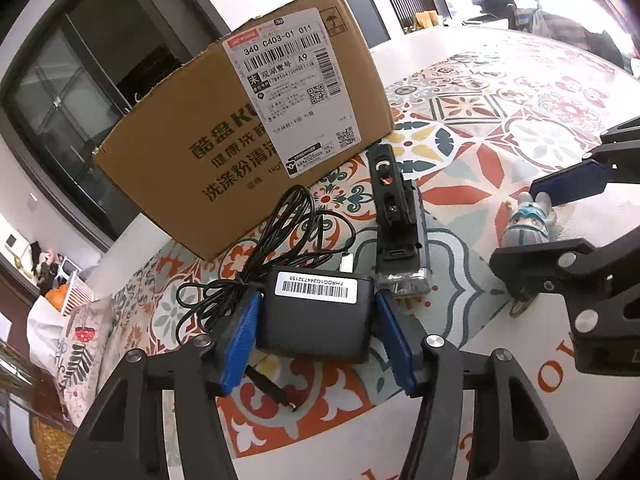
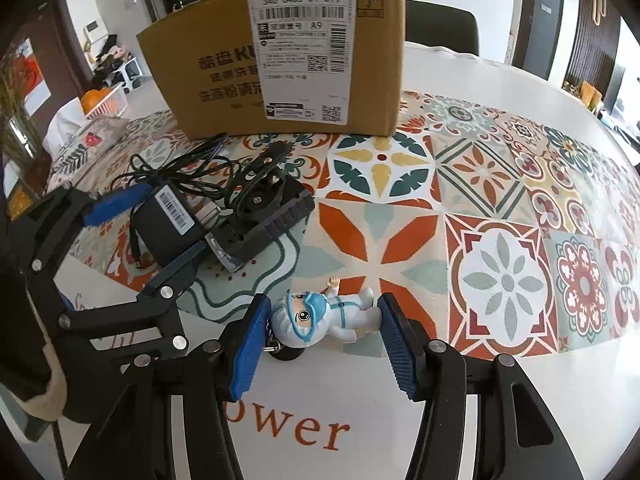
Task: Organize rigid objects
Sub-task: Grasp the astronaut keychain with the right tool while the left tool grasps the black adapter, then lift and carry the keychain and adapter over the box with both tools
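A black power adapter with a barcode sticker and a tangled black cable sits between the blue pads of my left gripper, which is closed against its sides. It also shows in the right wrist view. A black camera mount with a clear case lies just behind it. A small figurine in a white suit with blue goggles lies on its side between the pads of my right gripper, which is open around it, the pads apart from it. A cardboard box stands behind.
The table has a patterned tile tablecloth with a white border. The cardboard box stands at the far side of the table. A dark chair back is behind it. A cushion and basket are off the table to the left.
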### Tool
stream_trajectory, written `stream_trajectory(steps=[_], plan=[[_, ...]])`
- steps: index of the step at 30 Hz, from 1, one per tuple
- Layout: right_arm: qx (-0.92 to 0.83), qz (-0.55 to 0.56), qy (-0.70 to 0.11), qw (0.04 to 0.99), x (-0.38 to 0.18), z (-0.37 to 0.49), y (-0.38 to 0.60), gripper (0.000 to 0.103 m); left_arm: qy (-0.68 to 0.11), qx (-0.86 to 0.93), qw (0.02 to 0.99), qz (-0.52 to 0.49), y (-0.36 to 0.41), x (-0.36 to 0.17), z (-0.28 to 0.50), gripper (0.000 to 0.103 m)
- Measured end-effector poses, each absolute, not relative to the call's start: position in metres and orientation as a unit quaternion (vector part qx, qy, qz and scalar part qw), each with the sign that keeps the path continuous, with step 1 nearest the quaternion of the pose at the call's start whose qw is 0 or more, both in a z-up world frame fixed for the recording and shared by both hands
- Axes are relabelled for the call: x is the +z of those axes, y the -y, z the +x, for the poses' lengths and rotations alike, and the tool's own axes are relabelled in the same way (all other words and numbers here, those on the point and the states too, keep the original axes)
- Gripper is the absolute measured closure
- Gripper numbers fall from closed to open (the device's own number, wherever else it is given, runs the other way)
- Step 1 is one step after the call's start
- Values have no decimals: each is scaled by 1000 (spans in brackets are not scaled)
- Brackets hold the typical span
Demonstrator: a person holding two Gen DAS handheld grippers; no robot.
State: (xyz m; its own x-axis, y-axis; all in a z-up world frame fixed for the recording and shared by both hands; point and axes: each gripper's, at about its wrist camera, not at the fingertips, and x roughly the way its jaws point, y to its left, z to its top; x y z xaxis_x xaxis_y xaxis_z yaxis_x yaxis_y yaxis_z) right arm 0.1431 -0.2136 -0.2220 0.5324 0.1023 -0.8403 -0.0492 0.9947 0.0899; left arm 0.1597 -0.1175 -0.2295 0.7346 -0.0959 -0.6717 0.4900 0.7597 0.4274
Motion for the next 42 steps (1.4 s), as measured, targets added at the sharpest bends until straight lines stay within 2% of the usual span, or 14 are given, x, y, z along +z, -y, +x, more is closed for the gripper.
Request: stream_trajectory(steps=[10, 26, 42], plan=[[45, 32, -476, 877, -218, 141, 213, 48, -332, -167, 887, 275, 112, -223, 158, 47], [49, 17, -429, 902, -175, 133, 207, 48, -316, -147, 911, 218, 94, -181, 146, 48], [51, 0, -370, 928, -116, 133, 196, 48, -276, -127, 937, 170, 73, -113, 149, 48]])
